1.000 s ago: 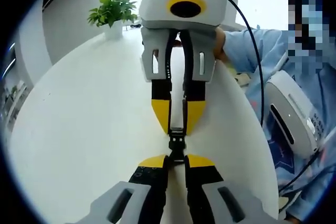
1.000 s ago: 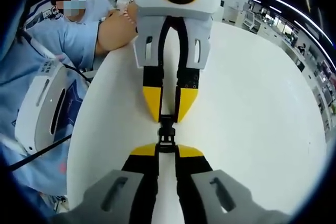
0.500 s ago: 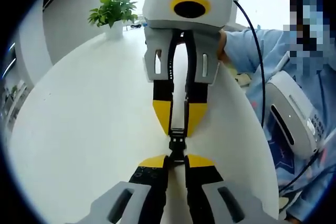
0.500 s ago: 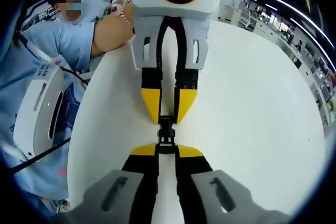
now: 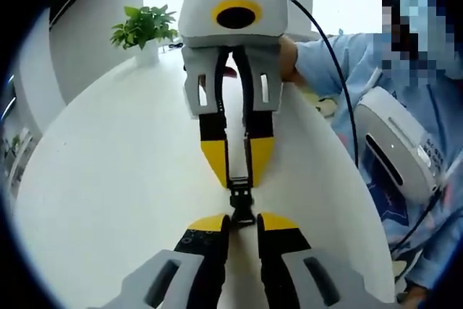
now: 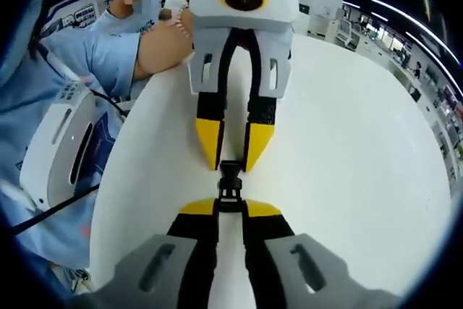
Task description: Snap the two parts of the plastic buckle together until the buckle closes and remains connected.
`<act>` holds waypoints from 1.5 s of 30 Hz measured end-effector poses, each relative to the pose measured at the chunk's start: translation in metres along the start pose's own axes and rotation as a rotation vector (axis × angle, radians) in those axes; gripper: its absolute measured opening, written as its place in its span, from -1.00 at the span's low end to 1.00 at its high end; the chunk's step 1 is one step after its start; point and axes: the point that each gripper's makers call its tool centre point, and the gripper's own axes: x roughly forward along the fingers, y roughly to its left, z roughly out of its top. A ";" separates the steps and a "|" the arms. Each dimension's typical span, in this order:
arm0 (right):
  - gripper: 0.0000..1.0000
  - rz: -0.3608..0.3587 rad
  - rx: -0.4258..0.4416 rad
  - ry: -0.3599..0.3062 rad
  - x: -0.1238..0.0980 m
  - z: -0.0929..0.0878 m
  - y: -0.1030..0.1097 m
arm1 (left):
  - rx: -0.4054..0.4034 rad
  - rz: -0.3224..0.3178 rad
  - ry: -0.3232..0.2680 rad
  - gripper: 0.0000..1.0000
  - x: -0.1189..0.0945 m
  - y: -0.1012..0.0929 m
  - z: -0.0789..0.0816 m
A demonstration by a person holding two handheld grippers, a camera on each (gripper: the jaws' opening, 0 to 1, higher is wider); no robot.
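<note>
Two claws meet tip to tip over a white table (image 5: pixel 108 179). Left claw (image 5: pixel 241 220) and right claw (image 6: pixel 231 208) each clenched on one end of the black buckle (image 5: pixel 241 204), which spans btwn them.

Two grippers meet tip to tip over a white table, a black buckle held between them.

The right gripper (image 6: pixel 231 209) rises from the near edge, its yellow-tipped jaws pinched close on the near end of the black plastic buckle (image 6: pixel 229 184). The left gripper (image 6: pixel 233 167) points back from the far side, its jaws narrowed around the buckle's far end. The round white table (image 6: pixel 362 150) lies beneath both. On the left a person in a light blue sleeve (image 6: pixel 76 59) stands beside a white device (image 6: pixel 61 146).
</note>
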 end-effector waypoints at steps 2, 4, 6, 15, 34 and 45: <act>-0.76 0.004 -0.002 -0.004 0.000 0.000 0.000 | 0.003 0.001 0.003 -0.66 -0.001 0.001 0.000; -0.76 0.006 -0.008 -0.009 -0.001 0.000 0.000 | 0.000 0.006 0.005 -0.63 -0.002 0.002 -0.001; -0.74 0.010 -0.005 -0.013 -0.001 -0.001 -0.001 | -0.002 0.006 0.006 -0.62 -0.005 0.002 -0.003; -0.62 0.024 -0.002 -0.002 -0.006 -0.005 0.000 | -0.006 0.005 0.008 -0.65 -0.009 0.005 -0.004; -0.84 -0.046 0.048 -0.141 -0.016 -0.013 0.005 | -0.021 -0.009 -0.026 -0.76 -0.004 0.010 0.001; -0.95 -0.031 0.031 -0.170 -0.013 -0.011 0.007 | -0.023 -0.017 -0.034 -0.76 0.000 0.003 0.002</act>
